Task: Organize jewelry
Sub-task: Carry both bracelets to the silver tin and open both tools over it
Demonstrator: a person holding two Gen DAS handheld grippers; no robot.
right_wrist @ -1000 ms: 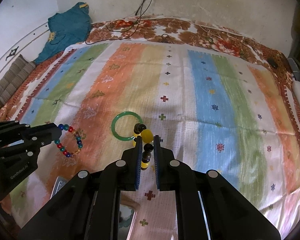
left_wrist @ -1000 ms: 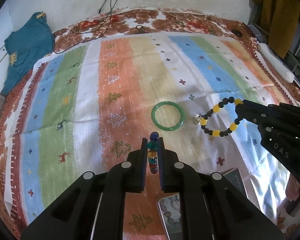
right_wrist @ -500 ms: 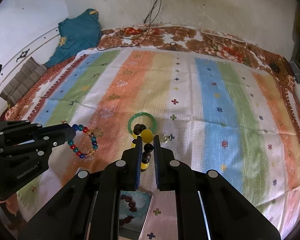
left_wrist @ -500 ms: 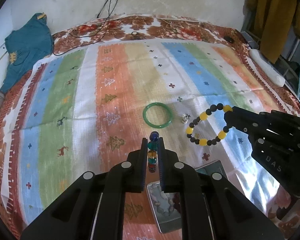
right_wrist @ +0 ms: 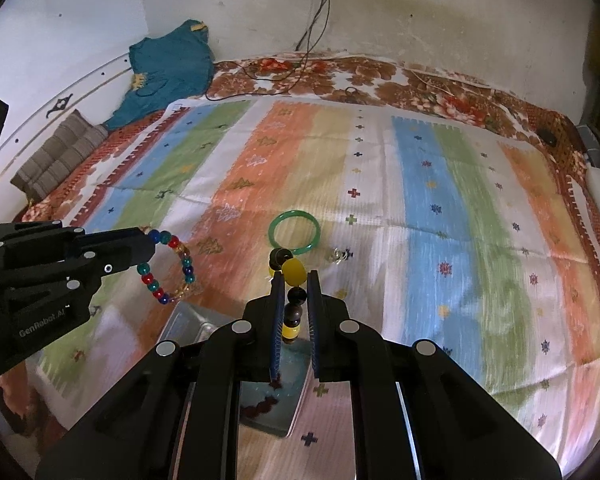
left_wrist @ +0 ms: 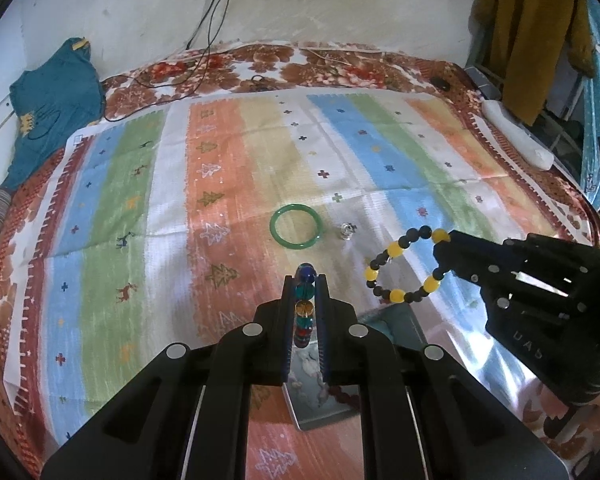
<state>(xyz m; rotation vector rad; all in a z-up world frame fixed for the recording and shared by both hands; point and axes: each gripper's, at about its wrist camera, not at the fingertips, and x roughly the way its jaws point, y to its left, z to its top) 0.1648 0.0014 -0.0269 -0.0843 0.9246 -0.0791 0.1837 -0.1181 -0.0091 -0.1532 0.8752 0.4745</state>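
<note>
My left gripper (left_wrist: 305, 280) is shut on a multicoloured bead bracelet (left_wrist: 304, 308), held in the air above the striped cloth; the same bracelet (right_wrist: 172, 266) hangs from that gripper (right_wrist: 148, 246) in the right wrist view. My right gripper (right_wrist: 293, 280) is shut on a black and yellow bead bracelet (right_wrist: 292, 276), which also shows as a hanging loop (left_wrist: 404, 266) at the right gripper's tips (left_wrist: 440, 248). A green bangle (left_wrist: 296, 226) (right_wrist: 294, 232) and a small silver ring (left_wrist: 347, 230) (right_wrist: 339, 255) lie on the cloth ahead. A metal tray (left_wrist: 340, 412) (right_wrist: 188, 320) lies under both grippers, with a dark red bead string in it.
The striped cloth (left_wrist: 220, 168) covers a floral bed sheet. A teal garment (left_wrist: 48, 100) lies at the far left corner, cables (left_wrist: 204, 40) hang on the wall behind, a white object (left_wrist: 516, 140) lies at the right edge, and folded striped fabric (right_wrist: 56, 156) sits at the left.
Both grippers have drawn back and risen with their bracelets. The bangle and ring now sit farther ahead, and the metal tray has come into view beneath the grippers.
</note>
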